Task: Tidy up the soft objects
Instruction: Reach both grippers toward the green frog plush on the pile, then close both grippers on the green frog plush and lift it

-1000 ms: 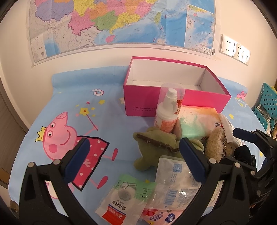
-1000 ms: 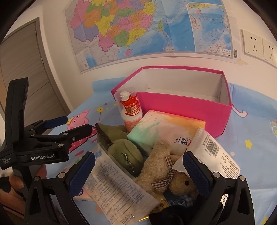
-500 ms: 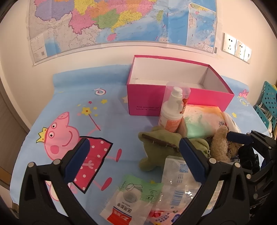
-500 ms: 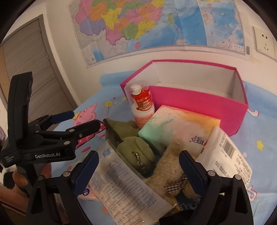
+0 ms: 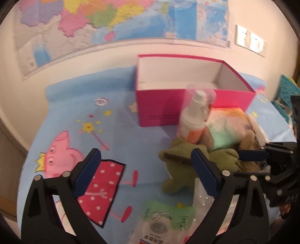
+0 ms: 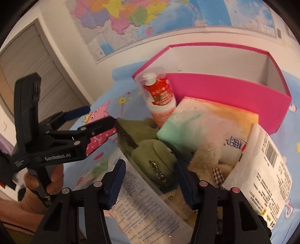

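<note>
Behind the heaped soft toys (image 6: 153, 155), a pink box (image 5: 159, 107), nothing visible inside; left tool (image 5: 145, 169) wide, right tool (image 6: 150, 180) narrowing, both closing, gripping nothing.

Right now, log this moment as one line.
right gripper: closing around green plush | left gripper: closing, empty | pink box: empty

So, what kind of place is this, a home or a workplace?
Probably a room in a home, perhaps a child's. A cartoon pig cloth covers the table, a large coloured map hangs on the wall, and soft toys lie beside a pink box.
</note>
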The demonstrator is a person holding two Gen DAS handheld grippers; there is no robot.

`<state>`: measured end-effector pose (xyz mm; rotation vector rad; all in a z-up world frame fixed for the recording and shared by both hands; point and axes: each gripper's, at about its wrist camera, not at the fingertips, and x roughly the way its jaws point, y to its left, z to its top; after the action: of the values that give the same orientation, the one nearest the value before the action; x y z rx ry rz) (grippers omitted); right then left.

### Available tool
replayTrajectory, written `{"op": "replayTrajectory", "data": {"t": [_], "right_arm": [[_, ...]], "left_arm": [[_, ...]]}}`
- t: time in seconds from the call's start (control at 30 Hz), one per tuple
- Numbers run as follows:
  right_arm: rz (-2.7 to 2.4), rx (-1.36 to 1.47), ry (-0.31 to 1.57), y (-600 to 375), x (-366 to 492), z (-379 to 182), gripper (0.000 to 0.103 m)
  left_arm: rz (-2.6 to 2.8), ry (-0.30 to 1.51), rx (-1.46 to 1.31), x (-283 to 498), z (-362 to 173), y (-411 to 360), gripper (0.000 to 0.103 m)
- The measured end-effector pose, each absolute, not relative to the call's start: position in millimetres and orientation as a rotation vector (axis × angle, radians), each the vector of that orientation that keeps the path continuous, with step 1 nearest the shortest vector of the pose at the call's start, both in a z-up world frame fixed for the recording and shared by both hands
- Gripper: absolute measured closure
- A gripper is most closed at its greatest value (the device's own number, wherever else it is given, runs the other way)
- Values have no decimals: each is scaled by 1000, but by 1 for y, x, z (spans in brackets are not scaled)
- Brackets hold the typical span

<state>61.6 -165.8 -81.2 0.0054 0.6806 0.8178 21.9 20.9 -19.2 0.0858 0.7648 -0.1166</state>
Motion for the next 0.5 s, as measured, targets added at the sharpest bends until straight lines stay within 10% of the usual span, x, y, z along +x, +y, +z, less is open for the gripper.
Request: {"op": "replayTrajectory", "data": {"t": [0.5], "right_arm": [[774,69,761,-170,66,-92,51]], "left_arm": [[-437,906,67,42,-40,3,27]]}}
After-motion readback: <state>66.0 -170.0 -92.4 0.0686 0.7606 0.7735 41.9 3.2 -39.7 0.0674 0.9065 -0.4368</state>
